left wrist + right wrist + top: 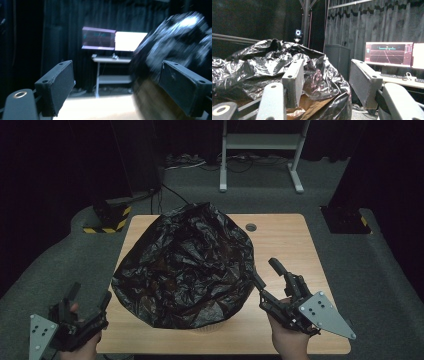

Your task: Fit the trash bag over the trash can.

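A crumpled black plastic bag (185,265) lies bulging over the middle of the wooden table (290,240). A pale ribbed rim (210,326) peeks out under its near edge. My right gripper (265,271) stands open just off the bag's right side, one jaw almost touching the plastic. In the right gripper view the bag (257,67) rises behind the open jaws (327,72), nothing clamped. My left gripper (91,294) is open and held beyond the table's left front corner, apart from the bag. In the left gripper view the open gripper (116,75) has the blurred bag (175,42) at right.
A cable hole (251,227) sits in the table's far right part. Behind the table stand a white frame (260,150) and a yellow-and-black striped base (107,220). Lit monitors (388,53) on a desk show beyond the bag. Bare tabletop lies right of the bag.
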The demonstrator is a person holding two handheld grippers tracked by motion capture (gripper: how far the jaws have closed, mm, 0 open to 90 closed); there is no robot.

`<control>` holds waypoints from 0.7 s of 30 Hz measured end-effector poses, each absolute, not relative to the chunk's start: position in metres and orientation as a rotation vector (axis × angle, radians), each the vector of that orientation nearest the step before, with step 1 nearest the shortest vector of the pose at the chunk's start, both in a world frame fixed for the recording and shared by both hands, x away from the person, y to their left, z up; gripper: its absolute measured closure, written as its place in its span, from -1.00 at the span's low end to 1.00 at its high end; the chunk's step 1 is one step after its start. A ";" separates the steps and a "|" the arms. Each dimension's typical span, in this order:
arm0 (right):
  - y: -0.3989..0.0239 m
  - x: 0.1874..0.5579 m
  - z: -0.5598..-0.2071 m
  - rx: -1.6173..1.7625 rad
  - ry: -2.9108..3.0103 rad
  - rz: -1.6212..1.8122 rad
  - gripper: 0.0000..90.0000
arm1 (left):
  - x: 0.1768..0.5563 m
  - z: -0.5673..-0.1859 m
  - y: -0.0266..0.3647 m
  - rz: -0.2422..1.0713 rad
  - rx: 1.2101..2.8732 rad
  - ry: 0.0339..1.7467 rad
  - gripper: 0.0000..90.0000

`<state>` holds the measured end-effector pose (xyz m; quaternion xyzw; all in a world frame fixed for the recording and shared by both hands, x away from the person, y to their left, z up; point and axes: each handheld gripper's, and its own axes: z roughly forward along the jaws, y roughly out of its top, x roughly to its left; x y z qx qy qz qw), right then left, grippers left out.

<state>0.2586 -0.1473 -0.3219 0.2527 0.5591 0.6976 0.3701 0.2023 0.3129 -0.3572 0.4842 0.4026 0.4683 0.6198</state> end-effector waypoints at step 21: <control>-0.152 0.283 -0.355 0.828 1.527 1.707 1.00 | 0.273 -0.356 0.246 1.085 1.274 0.778 0.78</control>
